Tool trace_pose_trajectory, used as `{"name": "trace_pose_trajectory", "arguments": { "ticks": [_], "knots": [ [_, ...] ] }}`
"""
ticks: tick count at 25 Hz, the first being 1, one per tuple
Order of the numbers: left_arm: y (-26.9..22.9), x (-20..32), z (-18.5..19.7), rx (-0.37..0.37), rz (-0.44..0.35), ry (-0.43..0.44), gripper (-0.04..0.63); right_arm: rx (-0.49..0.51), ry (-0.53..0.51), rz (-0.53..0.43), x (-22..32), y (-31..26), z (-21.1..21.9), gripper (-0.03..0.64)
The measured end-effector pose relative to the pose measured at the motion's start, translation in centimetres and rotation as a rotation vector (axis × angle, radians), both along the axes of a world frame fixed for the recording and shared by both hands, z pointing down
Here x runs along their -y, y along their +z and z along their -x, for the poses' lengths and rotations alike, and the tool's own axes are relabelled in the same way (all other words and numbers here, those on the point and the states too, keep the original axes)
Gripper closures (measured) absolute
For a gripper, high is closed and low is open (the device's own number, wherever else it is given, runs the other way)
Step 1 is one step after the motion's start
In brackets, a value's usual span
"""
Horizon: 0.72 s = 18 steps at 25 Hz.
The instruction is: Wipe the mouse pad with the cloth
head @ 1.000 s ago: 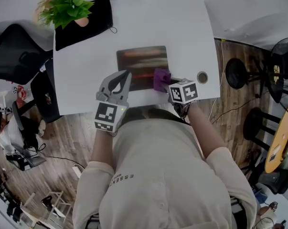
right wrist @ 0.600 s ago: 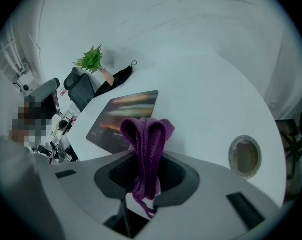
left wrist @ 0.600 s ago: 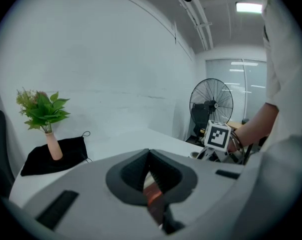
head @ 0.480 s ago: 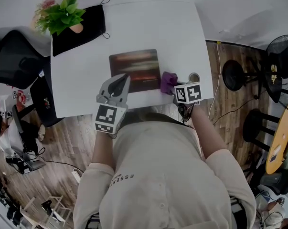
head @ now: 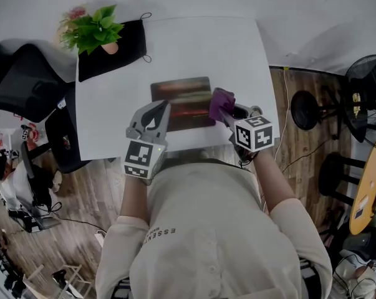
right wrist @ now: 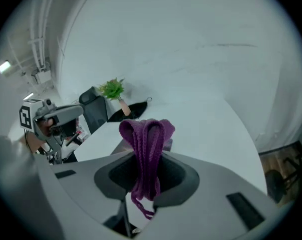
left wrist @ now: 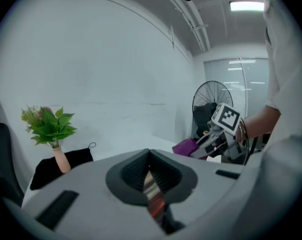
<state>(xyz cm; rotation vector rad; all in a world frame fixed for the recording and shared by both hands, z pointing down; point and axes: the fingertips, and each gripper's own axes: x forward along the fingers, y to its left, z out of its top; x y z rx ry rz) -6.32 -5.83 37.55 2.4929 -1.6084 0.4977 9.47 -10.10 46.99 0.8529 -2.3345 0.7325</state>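
Note:
The dark mouse pad (head: 181, 101) with reddish reflections lies on the white table (head: 200, 42). My right gripper (head: 228, 114) is shut on a bunched purple cloth (head: 221, 103) at the pad's right edge. In the right gripper view the cloth (right wrist: 145, 136) hangs folded out of the right gripper (right wrist: 145, 171). My left gripper (head: 156, 111) is shut, its tip at the pad's near left corner. The left gripper view shows the left gripper (left wrist: 149, 176) with only a thin slit between its jaws, and the cloth (left wrist: 187, 146) to its right.
A potted plant (head: 97, 23) stands on a black mat (head: 116, 45) at the table's far left corner. A black office chair (head: 22, 80) is left of the table. A stool (head: 306, 108) and a fan (head: 368, 76) stand to the right.
The right gripper has carried the cloth from the pad's near right part to its right edge. The left gripper has stayed at the pad's near left corner.

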Motion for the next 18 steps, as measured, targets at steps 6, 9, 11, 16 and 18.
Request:
{"name": "trace_pose_trajectory", "arguments": {
  "ticks": [6,9,11,16,18],
  "knots": [
    [-3.5,0.5,2.1,-0.002,-0.063,0.002,0.594,0.090,-0.001,-0.291,1.7,-8.9,3.3,0.512],
    [-5.2,0.7,3.4,0.003,-0.087,-0.006,0.594,0.105,-0.010,-0.405,1.8,-12.0,5.1,0.512],
    [-6.6,0.7,4.0,-0.001,-0.115,-0.005,0.594,0.133,-0.009,-0.460,1.8,-13.8,5.9,0.512],
    [-9.6,1.2,5.3,-0.002,-0.182,0.006,0.594,0.177,-0.004,-0.635,2.1,-17.7,7.5,0.512],
    [-10.0,1.4,5.8,-0.015,-0.187,0.007,0.594,0.185,-0.006,-0.680,2.2,-18.3,8.1,0.512]
  ]
}}
